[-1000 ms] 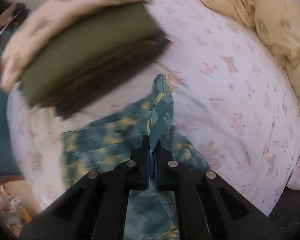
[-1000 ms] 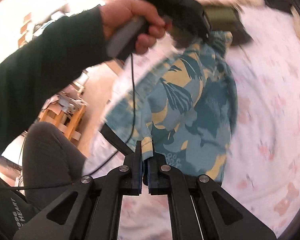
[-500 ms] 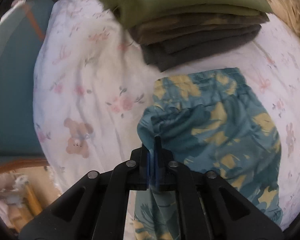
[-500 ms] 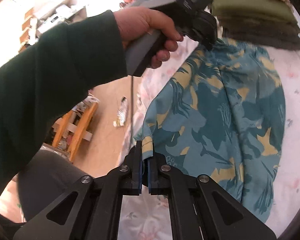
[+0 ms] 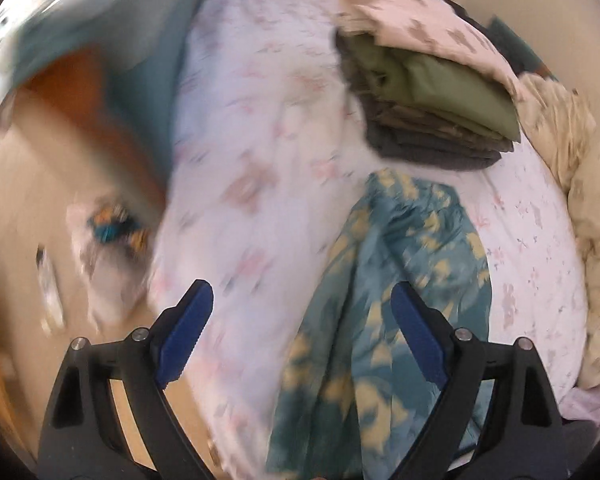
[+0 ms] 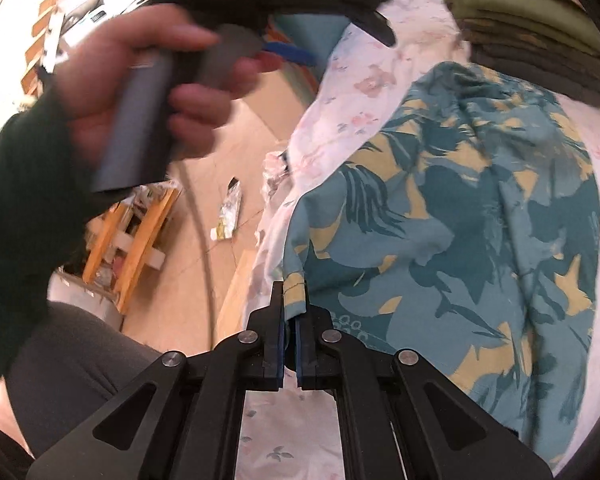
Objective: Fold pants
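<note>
Now one pants (image 6: 460,208), right gripper (image 6: 289,312) pinching hem; left gripper (image 5: 300,328) just opened, empty.

Beige floor (image 6: 204,248) — wooden shelf unit (image 6: 132,232) beside it, brightly sunlit.

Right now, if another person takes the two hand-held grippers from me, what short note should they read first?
Left hand-held gripper: jaws have just been opening, now wide, nothing between the pads.
Right hand-held gripper: shut on a hem corner of the teal patterned pants.
Pants lie on the floral sheet, in front of a stack of folded clothes.
Done: one fold seems laid.
Left: probably release the right corner, then fold again.
</note>
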